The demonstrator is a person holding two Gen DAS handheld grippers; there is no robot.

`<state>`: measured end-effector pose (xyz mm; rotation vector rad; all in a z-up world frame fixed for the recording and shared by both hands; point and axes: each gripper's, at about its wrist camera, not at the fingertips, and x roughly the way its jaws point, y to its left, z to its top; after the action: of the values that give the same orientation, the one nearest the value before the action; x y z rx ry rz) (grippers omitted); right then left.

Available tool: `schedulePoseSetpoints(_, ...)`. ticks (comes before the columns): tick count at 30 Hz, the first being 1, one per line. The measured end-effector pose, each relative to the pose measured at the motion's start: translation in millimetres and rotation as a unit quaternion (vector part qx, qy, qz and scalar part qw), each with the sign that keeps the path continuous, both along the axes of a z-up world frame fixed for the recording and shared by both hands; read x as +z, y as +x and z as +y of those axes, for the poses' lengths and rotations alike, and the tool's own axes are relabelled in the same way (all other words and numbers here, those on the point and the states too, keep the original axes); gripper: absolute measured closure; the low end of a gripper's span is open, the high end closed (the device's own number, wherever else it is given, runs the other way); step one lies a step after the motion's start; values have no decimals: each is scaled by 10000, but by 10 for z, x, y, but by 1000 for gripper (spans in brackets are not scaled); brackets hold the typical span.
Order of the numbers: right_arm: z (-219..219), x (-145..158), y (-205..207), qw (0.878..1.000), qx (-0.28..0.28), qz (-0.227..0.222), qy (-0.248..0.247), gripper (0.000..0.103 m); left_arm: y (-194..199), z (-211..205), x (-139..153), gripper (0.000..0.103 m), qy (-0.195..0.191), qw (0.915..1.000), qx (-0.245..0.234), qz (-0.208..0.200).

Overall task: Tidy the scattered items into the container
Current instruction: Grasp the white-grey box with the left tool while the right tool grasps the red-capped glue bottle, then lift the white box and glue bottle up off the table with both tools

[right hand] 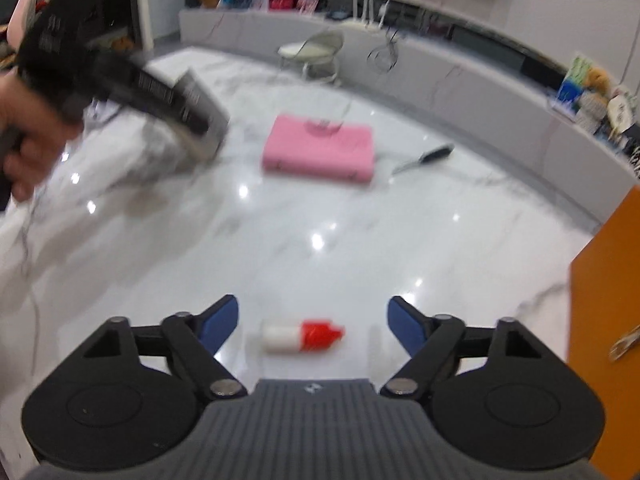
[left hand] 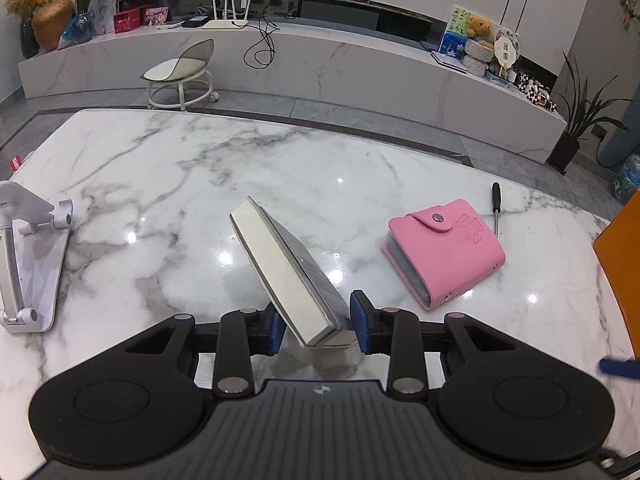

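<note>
My left gripper [left hand: 318, 320] is shut on the lower end of a flat silver-grey box [left hand: 280, 260], which it holds tilted above the marble table. The right wrist view shows the same box [right hand: 204, 116], blurred, at upper left under a hand. My right gripper [right hand: 312, 316] is open just above the table. A small white bottle with a red cap [right hand: 302, 334] lies between its blue pads, touching neither. A pink snap card holder [left hand: 444, 256] [right hand: 320, 148] and a small black-handled screwdriver [left hand: 496, 208] [right hand: 424, 158] lie farther out. The orange container [left hand: 624, 264] [right hand: 604, 304] stands at the right edge.
A white folding phone stand [left hand: 28, 252] sits at the table's left edge. Beyond the marble table [left hand: 200, 152] are a small white stool [left hand: 180, 76] and a long low cabinet with ornaments. A metal fitting [right hand: 628, 344] shows on the container's wall.
</note>
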<state>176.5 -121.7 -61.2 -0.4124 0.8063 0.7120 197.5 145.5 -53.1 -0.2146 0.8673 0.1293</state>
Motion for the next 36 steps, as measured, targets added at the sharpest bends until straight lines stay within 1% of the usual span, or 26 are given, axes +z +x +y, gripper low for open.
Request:
schedulePoseSetpoints(3,3,-120,-3,9999,-81,123,-55,31,-14,27,-4,64,-55,10000,-20,14)
schedulePoseSetpoints(5,-17,-142,21,9997,-140,207,21,32,-19,36,-5,64,-72,10000,-40,20)
schedulePoseSetpoints(7,-33,-133,50,9995,-183,254,77,38,-20,45,-6,64,-86,9999,-54,26)
schedulePoseSetpoints(14,-48,-95,89,9993,-179,310,85,46,-39,69,-8,64,-107,9999,-62,36)
schedulePoseSetpoints(15,-50,-92,86,9993,-163,316,85,50,-43,72,-8,64,-108,9999,-62,39)
schedulePoseSetpoints(16,-50,-89,83,9993,-145,324,78,51,-46,73,-7,64,-105,9999,-56,42)
schedulePoseSetpoints(18,-57,-88,79,9993,-108,340,65,51,-55,73,-2,64,-100,9999,-42,45)
schedulePoseSetpoints(20,-61,-85,69,9993,-76,354,50,51,-64,74,7,66,-101,9999,-40,34)
schedulePoseSetpoints(23,-62,-76,62,9992,-53,394,44,51,-78,66,34,71,-97,9999,-65,10)
schedulePoseSetpoints(29,-55,-1,59,9994,-69,333,68,51,-110,44,104,84,-27,9999,-115,-13)
schedulePoseSetpoints(36,-48,87,30,9996,-73,247,118,51,-157,5,182,84,-41,9998,-210,-51)
